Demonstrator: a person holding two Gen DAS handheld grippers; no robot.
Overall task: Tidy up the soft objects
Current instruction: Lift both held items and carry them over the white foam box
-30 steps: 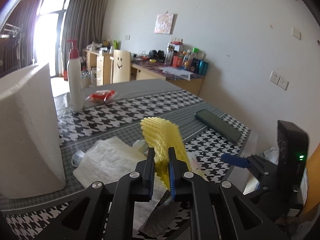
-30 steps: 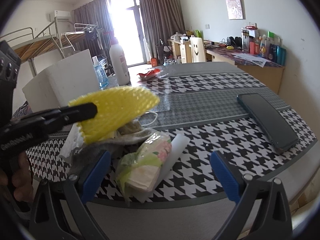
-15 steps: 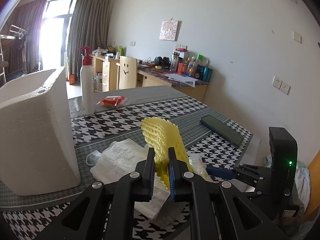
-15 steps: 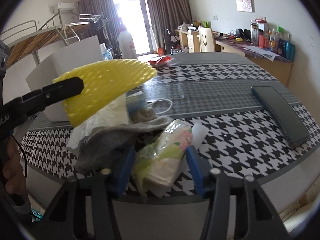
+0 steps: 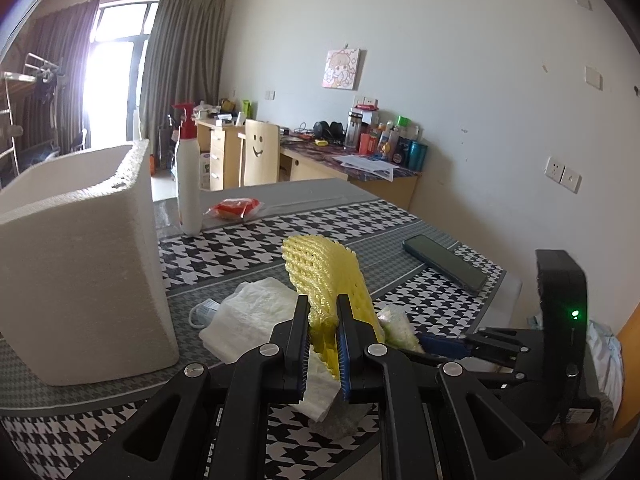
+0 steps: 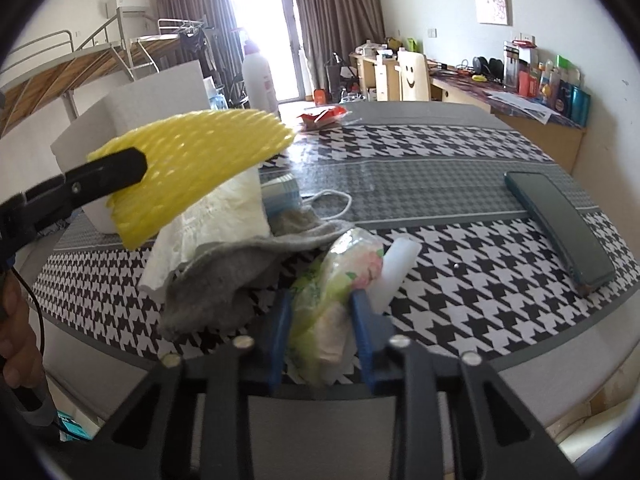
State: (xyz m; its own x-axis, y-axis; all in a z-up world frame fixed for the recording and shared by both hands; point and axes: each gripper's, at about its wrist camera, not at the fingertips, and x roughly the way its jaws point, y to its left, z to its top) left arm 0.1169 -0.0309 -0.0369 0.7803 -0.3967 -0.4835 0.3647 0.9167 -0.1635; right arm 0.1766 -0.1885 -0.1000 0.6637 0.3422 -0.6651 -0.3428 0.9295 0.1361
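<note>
Bench point(image 5: 280, 248): black-and-white houndstooth cover crossed by grey bands; landmark taken as the white foam box point(image 5: 80, 264) standing on it.

- Left gripper point(image 5: 323, 344): closed on the yellow foam net point(image 5: 324, 276), held raised above the bench, right of the foam box.
- Right gripper point(image 6: 320, 332): fingers closed in against the tissue packet point(image 6: 336, 284) at the bench's near edge, right of the foam box; whether it is squeezed tight I cannot tell.
- White cloth point(image 5: 248, 312), grey cloth point(image 6: 224, 284), face mask point(image 6: 282, 196) with white loop: heaped together just right of the foam box, under the net.
- White foam strip point(image 6: 394, 276): beside the tissue packet.
- Dark phone point(image 5: 444, 262): flat, well right of the foam box.
- Pump bottle point(image 5: 188, 184), red wrapper point(image 5: 232, 206): behind the foam box.

Room: white walls, grey curtains point(image 5: 180, 80) at a bright window, wooden desk point(image 5: 352, 172) cluttered with bottles, smiley-face chair point(image 5: 261, 152), wall picture point(image 5: 342, 69), bunk bed point(image 6: 72, 60).
</note>
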